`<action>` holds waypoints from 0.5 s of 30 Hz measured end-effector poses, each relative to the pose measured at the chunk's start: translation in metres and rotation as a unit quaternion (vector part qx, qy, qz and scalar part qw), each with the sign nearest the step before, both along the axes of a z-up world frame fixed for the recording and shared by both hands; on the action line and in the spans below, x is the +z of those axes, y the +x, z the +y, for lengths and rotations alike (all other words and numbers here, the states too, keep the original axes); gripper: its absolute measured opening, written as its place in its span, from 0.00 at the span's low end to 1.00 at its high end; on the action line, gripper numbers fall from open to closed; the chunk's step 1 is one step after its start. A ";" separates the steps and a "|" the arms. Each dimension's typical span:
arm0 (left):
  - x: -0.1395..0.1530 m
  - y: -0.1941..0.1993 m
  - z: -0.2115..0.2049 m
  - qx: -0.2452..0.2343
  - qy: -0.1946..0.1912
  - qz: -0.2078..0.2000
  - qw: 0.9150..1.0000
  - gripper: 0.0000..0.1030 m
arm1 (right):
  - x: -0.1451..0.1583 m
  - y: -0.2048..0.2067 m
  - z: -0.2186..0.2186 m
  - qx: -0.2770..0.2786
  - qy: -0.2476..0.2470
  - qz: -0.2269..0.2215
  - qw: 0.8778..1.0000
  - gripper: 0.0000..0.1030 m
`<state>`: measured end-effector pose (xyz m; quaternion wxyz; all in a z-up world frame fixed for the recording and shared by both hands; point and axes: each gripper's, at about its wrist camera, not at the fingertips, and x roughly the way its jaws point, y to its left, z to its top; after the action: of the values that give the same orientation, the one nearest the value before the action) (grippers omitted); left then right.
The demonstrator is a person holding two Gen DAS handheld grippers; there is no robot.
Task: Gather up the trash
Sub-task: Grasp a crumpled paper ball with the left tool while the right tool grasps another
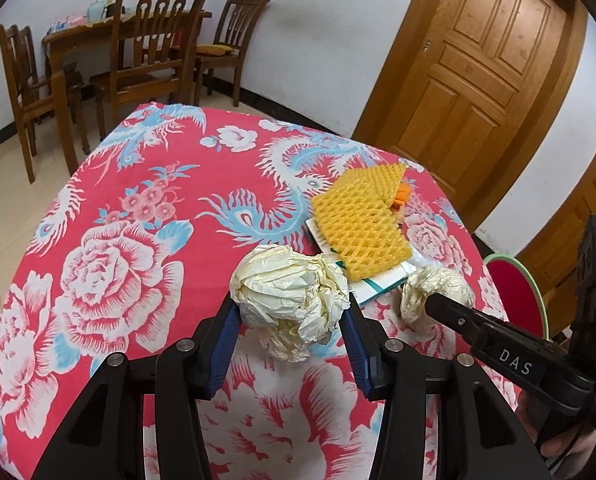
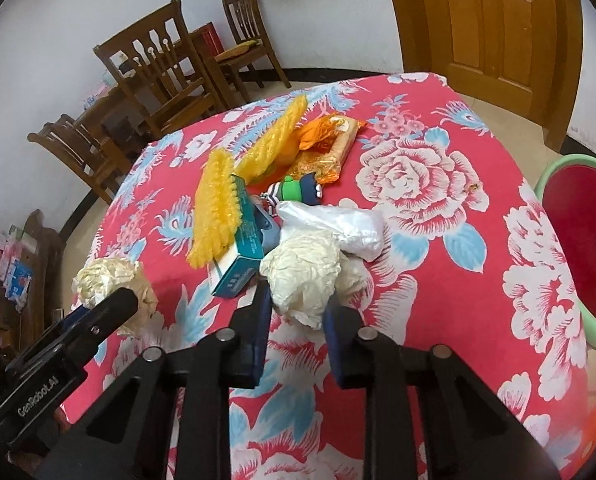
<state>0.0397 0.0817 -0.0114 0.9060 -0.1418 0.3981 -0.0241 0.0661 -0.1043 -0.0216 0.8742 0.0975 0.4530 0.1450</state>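
We have a crumpled paper ball in each gripper, both at the near edge of the counter (image 1: 138, 184) with its red flowered cloth. The left gripper (image 1: 292, 312) stands about half open, its blue fingers (image 1: 224, 340) pressed on either side of the larger paper ball (image 1: 290, 292). The right gripper (image 2: 298, 312) is narrower, closed on the smaller paper ball (image 2: 302, 276), which sits just in front of a teal box (image 2: 242, 256) and touches a clear plastic bag (image 2: 338, 224).

We judge both balls very light and soft. They will crush rather than slip, so a modest squeeze across the thickest part of the wad should hold them, and loose flaps are best avoided.

Neither ball has a true heading. The larger one is roughly round, with a ragged tail of paper hanging toward us. The smaller one is longer than it is wide, its long axis running from the fingers away toward the bag.

A red bin with a green rim (image 2: 578, 248) stands beside the counter on the right, well apart from the left ball. The yellow foam netting (image 1: 362, 220) on the box looks light too.
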 end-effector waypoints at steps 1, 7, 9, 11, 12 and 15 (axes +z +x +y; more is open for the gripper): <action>0.001 0.000 -0.001 -0.002 0.001 -0.002 1.000 0.49 | 0.002 -0.002 -0.001 0.001 0.002 -0.002 1.000 0.25; 0.010 -0.003 -0.014 -0.013 0.007 -0.008 1.000 0.49 | 0.018 -0.018 -0.015 -0.002 0.017 -0.023 1.000 0.25; 0.013 -0.003 -0.019 -0.018 0.009 -0.010 1.000 0.49 | 0.023 -0.023 -0.022 -0.007 0.020 -0.030 0.999 0.25; 0.017 -0.003 -0.025 -0.024 0.011 -0.013 1.000 0.49 | 0.028 -0.028 -0.030 -0.013 0.022 -0.037 0.999 0.25; 0.018 -0.003 -0.028 -0.027 0.012 -0.014 0.999 0.49 | 0.030 -0.029 -0.033 -0.016 0.023 -0.040 0.999 0.25; 0.026 0.000 -0.041 -0.041 0.015 -0.021 0.999 0.49 | 0.038 -0.035 -0.048 -0.030 0.026 -0.051 0.998 0.25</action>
<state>0.0396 0.0408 0.0144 0.9143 -0.1109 0.3851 -0.0584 0.0307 -0.1522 0.0160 0.8972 0.1266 0.4010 0.1349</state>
